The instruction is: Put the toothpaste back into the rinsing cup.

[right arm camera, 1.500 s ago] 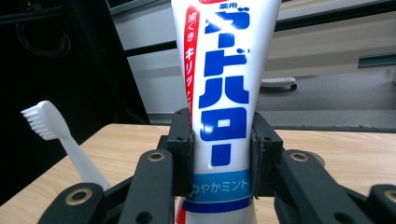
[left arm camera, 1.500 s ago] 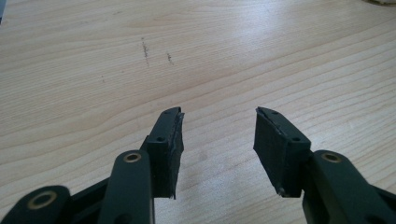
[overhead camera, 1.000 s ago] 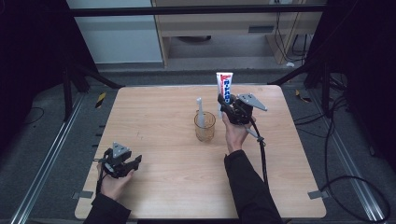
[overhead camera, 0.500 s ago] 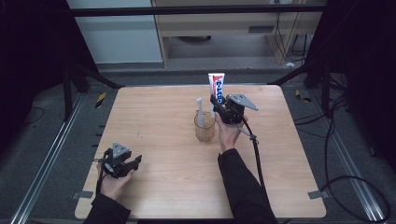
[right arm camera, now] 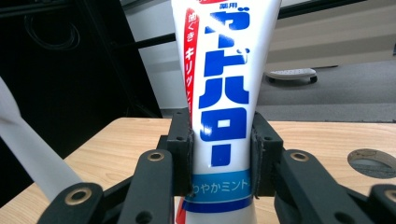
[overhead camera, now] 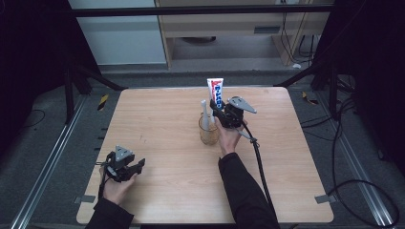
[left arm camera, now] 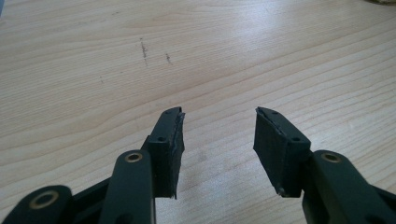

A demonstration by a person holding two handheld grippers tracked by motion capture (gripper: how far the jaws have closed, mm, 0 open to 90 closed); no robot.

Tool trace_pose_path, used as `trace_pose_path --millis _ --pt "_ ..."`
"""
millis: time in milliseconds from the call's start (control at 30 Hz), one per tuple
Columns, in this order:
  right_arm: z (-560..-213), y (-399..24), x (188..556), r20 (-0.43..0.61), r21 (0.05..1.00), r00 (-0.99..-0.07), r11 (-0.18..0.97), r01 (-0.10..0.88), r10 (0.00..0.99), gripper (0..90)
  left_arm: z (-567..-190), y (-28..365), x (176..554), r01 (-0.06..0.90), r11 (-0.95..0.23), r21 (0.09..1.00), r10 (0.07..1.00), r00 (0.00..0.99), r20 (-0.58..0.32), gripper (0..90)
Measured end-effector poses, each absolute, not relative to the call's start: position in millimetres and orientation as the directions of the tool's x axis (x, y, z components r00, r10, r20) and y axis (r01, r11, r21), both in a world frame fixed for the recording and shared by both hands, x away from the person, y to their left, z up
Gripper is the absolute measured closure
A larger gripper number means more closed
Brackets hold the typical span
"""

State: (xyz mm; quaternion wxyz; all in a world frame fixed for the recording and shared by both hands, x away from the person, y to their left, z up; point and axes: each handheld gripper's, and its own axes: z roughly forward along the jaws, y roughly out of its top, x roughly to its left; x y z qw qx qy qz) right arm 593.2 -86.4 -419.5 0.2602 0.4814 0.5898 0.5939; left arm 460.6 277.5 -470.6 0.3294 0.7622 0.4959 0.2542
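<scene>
High view: pale wooden table [overhead camera: 167, 114] on grey floor [overhead camera: 43, 138], dark frame around. Right gripper [overhead camera: 220, 110] pinches a toothpaste tube [overhead camera: 216, 91] over a cup [overhead camera: 208, 130]; left gripper [overhead camera: 128, 168] spread.

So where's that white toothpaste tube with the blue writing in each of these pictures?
High view: the toothpaste tube stands upright near the table's far middle, held by the right gripper just above the glass cup.
Left gripper view: not in it; bare wooden table ahead of open jaws.
Right gripper view: the tube rises up the middle, clamped between the jaws.
Shared landmark: the wooden tabletop.
</scene>
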Motion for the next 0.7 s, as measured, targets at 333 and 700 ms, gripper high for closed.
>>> trace_pose_path --millis 333,700 --pt "-426.1 -84.2 595.1 0.263 0.947 -0.399 -0.155 0.282 0.879 66.8 -470.6 277.7 460.6 0.588 -0.291 0.755 0.923 0.379 0.060 51.4" --pt "-432.9 -80.4 594.2 0.250 0.944 -0.416 -0.125 0.305 0.874 65.6 -470.6 277.3 460.5 0.588 -0.292 0.754 0.923 0.379 0.062 51.4"
